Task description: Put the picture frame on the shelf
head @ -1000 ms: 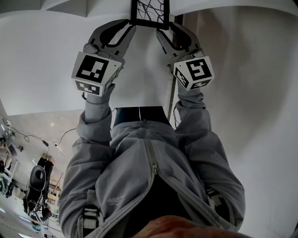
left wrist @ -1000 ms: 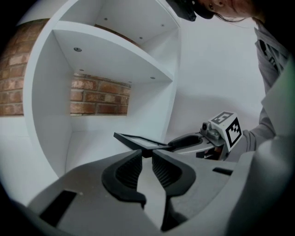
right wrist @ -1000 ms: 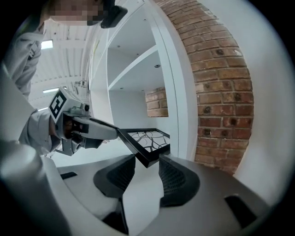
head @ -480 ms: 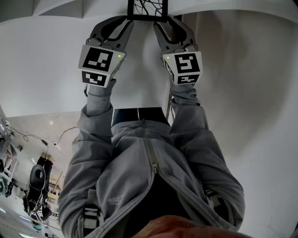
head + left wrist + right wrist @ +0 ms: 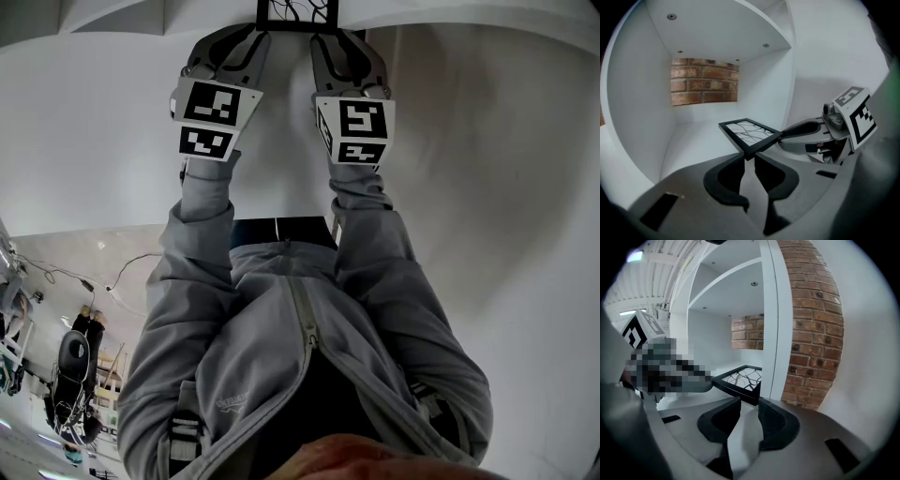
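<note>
Picture frame (image 5: 750, 133), flat black-rimmed rectangle, is pinched by left claw (image 5: 749, 157) and right claw (image 5: 748, 401), which just closed tighter.

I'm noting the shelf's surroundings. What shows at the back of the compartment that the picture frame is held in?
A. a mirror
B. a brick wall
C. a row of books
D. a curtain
B: behind the picture frame, the back of the white shelf compartment shows a red brick wall.
</note>
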The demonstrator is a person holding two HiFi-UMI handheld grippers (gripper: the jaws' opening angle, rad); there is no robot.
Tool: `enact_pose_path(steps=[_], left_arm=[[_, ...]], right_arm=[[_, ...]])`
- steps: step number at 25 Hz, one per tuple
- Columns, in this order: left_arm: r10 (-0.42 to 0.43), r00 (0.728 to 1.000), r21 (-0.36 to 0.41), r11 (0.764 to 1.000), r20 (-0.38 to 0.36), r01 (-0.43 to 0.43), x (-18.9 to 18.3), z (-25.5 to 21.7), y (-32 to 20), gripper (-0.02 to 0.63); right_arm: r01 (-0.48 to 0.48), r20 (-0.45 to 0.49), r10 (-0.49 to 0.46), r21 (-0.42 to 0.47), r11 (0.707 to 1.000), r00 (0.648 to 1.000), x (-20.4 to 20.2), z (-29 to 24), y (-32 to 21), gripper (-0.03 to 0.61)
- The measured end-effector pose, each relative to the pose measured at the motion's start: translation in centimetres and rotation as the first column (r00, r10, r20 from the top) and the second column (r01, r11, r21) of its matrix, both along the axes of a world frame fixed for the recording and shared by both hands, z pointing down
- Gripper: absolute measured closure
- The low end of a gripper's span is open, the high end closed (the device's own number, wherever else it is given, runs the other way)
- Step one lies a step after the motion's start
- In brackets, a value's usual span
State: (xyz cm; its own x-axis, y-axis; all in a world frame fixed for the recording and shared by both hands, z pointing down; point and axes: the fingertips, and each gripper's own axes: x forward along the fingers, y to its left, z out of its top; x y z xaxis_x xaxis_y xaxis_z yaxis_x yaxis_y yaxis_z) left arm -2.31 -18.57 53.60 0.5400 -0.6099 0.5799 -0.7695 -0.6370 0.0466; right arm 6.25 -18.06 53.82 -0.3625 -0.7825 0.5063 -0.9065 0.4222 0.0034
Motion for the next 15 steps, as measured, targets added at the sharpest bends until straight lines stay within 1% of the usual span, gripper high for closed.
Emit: enact_pose_path(steps=[6, 11, 15], left_arm=[[-0.041, 0.998, 0.004, 0.999, 0.042, 0.041, -0.2, -0.3, -2.5, 0.541], [-0.070, 0.995, 0.012, 0.998, 0.065, 0.069, -0.3, -0.2, -2.9, 0.543], [-0.087, 0.993, 0.028, 0.996, 0.081, 0.085, -0.3, -0.2, -3.3, 0.543]], right_arm=[[-0.038, -0.028, 0.038, -0.032, 0.999, 0.999, -0.2, -0.6, -2.3, 0.446], [-0.037, -0.051, 0.035, -0.032, 0.999, 0.998, -0.4, -0.9, -2.3, 0.445], [-0.027, -0.050, 0.025, -0.039, 0.999, 0.998, -0.7, -1.1, -2.0, 0.449]])
